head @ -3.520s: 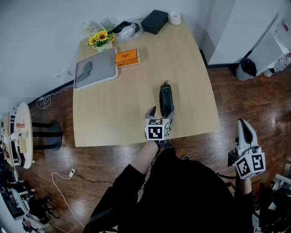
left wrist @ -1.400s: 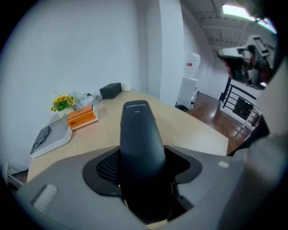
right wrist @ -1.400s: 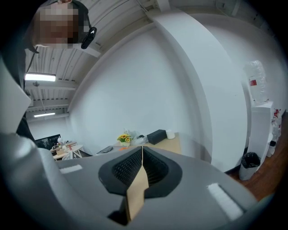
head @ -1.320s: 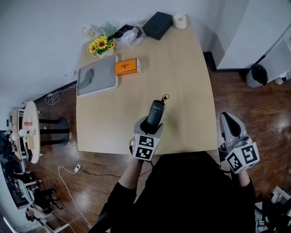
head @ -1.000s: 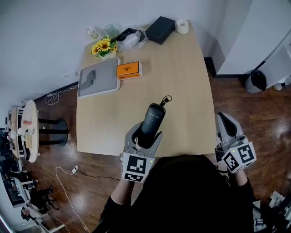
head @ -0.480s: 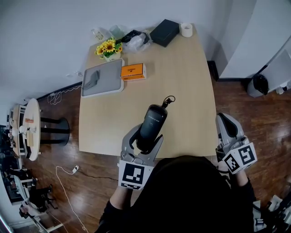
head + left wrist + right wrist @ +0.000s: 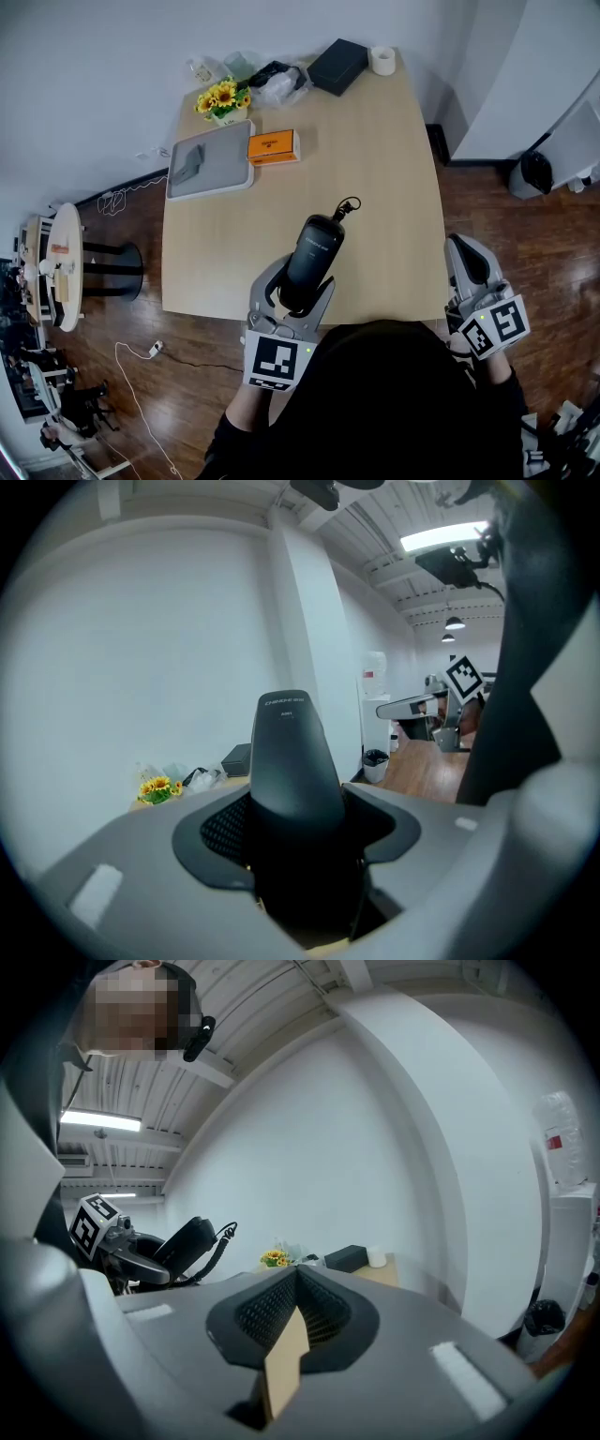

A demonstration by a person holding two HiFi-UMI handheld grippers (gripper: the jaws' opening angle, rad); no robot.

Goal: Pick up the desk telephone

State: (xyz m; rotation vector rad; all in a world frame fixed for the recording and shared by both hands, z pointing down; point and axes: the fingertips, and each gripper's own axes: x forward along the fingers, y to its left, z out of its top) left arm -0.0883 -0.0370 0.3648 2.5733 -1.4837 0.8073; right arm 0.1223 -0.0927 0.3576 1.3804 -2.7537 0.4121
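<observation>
The black telephone handset (image 7: 314,253) hangs in the air over the near edge of the wooden table (image 7: 394,169), tilted, its short cord (image 7: 347,204) curling off the far end. My left gripper (image 7: 298,286) is shut on the handset's lower end. In the left gripper view the handset (image 7: 291,761) stands up between the pads, filling the left gripper (image 7: 300,855). My right gripper (image 7: 466,248) is off the table's right side, over the floor, shut with nothing in it. In the right gripper view the right gripper (image 7: 295,1312) has its pads together, and the handset (image 7: 183,1241) shows at the left.
At the table's far end are a grey tray (image 7: 208,161), an orange box (image 7: 273,146), a pot of sunflowers (image 7: 222,97), a plastic bag (image 7: 277,82), a black box (image 7: 339,66) and a white roll (image 7: 382,60). A round side table (image 7: 52,272) stands at the left, a dark bin (image 7: 534,173) at the right.
The left gripper has lifted the handset off the table and drawn it toward the person; over the last half second it has held still. The right gripper has stayed beside the table.
</observation>
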